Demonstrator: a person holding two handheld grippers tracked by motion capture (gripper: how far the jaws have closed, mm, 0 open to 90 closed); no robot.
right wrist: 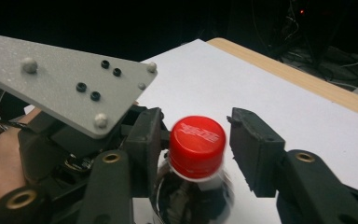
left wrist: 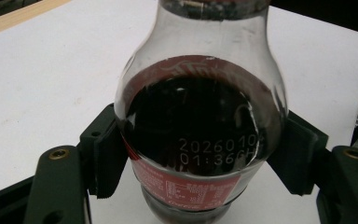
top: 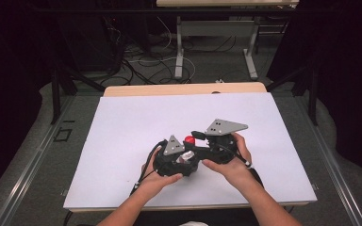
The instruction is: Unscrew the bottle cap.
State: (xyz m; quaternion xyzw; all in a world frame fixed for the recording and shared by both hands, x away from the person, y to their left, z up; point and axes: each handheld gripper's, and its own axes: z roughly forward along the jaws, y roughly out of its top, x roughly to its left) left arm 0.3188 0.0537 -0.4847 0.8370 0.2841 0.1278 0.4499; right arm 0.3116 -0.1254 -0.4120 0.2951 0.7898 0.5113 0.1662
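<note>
A clear bottle (left wrist: pixel 200 116) of dark drink with a red label stands upright near the table's front middle. My left gripper (left wrist: pixel 204 156) is shut on its body, with a pad (left wrist: pixel 107 154) pressed to each side. In the high view the left gripper (top: pixel 183 157) and the right gripper (top: pixel 195 136) meet at the bottle, whose red cap (top: pixel 189 140) shows between them. My right gripper (right wrist: pixel 199 139) straddles the red cap (right wrist: pixel 197 144). Its left jaw lies against the cap, while a gap remains at the right pad (right wrist: pixel 249 140). The left gripper's grey plate (right wrist: pixel 70 84) sits close by at the left.
A white sheet (top: pixel 136 117) covers the table, with a wooden strip (top: pixel 184 88) along its far edge. Beyond that edge are another table's legs (top: pixel 179 56) and cables (top: pixel 146 61) on the floor. Metal rails run along both sides of the table.
</note>
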